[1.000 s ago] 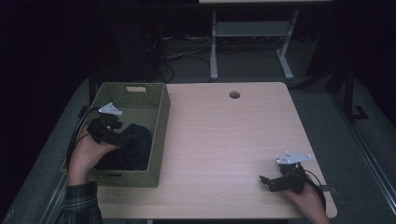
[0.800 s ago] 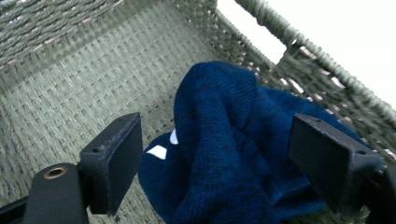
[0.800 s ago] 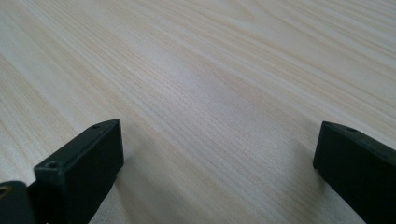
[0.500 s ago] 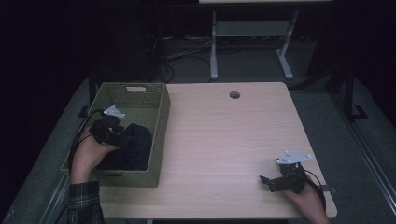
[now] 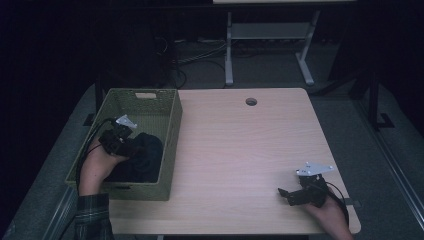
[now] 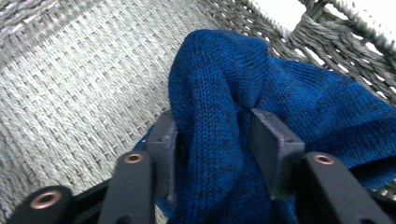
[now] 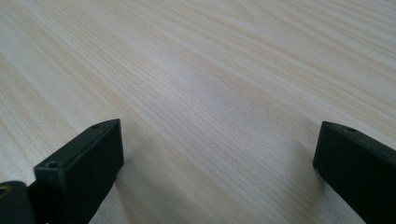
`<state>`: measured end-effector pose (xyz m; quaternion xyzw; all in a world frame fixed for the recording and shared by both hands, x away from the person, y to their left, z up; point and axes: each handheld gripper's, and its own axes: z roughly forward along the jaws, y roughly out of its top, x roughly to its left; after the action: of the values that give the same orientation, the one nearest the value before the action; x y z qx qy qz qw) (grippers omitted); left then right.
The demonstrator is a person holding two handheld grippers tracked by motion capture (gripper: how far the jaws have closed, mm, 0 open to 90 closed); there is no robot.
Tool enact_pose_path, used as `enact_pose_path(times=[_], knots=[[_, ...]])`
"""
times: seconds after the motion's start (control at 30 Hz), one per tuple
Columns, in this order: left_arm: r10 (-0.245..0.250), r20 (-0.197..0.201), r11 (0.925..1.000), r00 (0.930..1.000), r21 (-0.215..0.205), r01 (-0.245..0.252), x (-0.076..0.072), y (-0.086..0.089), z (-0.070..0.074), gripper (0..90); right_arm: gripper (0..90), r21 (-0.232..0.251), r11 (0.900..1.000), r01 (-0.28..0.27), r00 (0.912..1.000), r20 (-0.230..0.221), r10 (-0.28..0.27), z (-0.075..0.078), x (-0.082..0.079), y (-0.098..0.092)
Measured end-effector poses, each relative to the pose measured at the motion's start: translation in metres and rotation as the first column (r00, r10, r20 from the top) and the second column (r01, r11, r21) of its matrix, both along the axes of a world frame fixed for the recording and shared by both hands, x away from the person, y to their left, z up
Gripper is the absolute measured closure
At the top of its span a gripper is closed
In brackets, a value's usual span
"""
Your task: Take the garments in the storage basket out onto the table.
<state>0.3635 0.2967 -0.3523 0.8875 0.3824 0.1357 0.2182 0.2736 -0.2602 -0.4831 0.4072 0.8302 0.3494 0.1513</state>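
A blue knitted cloth [image 6: 289, 93] lies bunched in a green woven basket [image 5: 172, 130] at the table's left; it looks dark [image 5: 147, 157] from above. My left gripper [image 5: 131, 146] reaches into the basket. Its jaws have just been closing, and a raised fold of the knit now fills the gap of the left gripper [image 6: 212, 135], with both pads pressing on it. My right gripper [image 5: 285, 195] rests low over the table's near right corner. In the right gripper view it [image 7: 219, 149] is open, with bare wood between its jaws.
The pale wooden table [image 5: 240, 145] has a round cable hole [image 5: 251, 101] near its far edge. The basket's woven wall [image 6: 70, 93] rises close around my left gripper. A white desk frame [image 5: 270, 45] and cables stand on the dark floor behind.
The left gripper has shifted slightly toward the dark cloth in the basket. The right hand and its gripper have stayed where they were.
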Motion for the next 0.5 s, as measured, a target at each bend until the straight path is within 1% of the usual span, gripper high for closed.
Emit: enact_pose_path(times=[0.03,0.07,0.1,0.13,0.17,0.2,0.3,0.43,0.5], knots=[[0.01,-0.012,0.9999,0.9999,-0.011,-0.01,0.0011,0.0001,-0.0007,61.9,1.3,0.0,1.0,0.0,1.0,0.0,0.0,0.0,0.0,0.0],[0.01,-0.012,0.9999,0.9999,-0.011,-0.01,0.0011,0.0001,-0.0007,64.3,1.3,0.0,1.0,0.0,1.0,0.0,0.0,0.0,0.0,0.0],[0.007,-0.027,0.9999,0.9996,-0.008,-0.007,0.0018,0.0001,-0.0018,67.8,1.3,0.0,1.0,0.0,1.0,0.0,0.0,0.0,0.0,0.0],[0.007,-0.027,0.9999,0.9996,-0.008,-0.007,0.0018,0.0001,-0.0018,71.5,1.3,0.0,1.0,0.0,1.0,0.0,0.0,0.0,0.0,0.0],[0.005,-0.035,0.9999,0.9994,-0.012,-0.006,0.002,0.0003,-0.0022,71.5,1.3,0.0,1.0,0.0,1.0,0.0,0.0,0.0,0.0,0.0],[0.013,-0.043,0.9998,0.999,-0.015,-0.014,0.0022,0.0008,-0.002,75.6,1.3,0.0,1.0,0.0,1.0,0.0,0.0,0.0,0.0,0.0],[0.016,-0.055,0.9996,0.9984,-0.024,-0.017,0.0026,0.0023,-0.0006,77.7,1.3,0.0,1.0,0.0,1.0,-0.001,0.0,0.0,0.0,0.0],[0.013,-0.053,0.9993,0.9985,-0.035,-0.015,0.0021,0.0042,0.0019,78.1,1.3,-0.001,1.0,0.0,1.0,0.0,0.0,0.0,0.0,-0.0001],[0.003,-0.047,0.9988,0.9989,-0.049,-0.005,0.0007,0.0076,0.0045,78.1,1.3,0.0,1.0,0.0,1.0,0.0,0.0,0.0,0.0,0.0]])
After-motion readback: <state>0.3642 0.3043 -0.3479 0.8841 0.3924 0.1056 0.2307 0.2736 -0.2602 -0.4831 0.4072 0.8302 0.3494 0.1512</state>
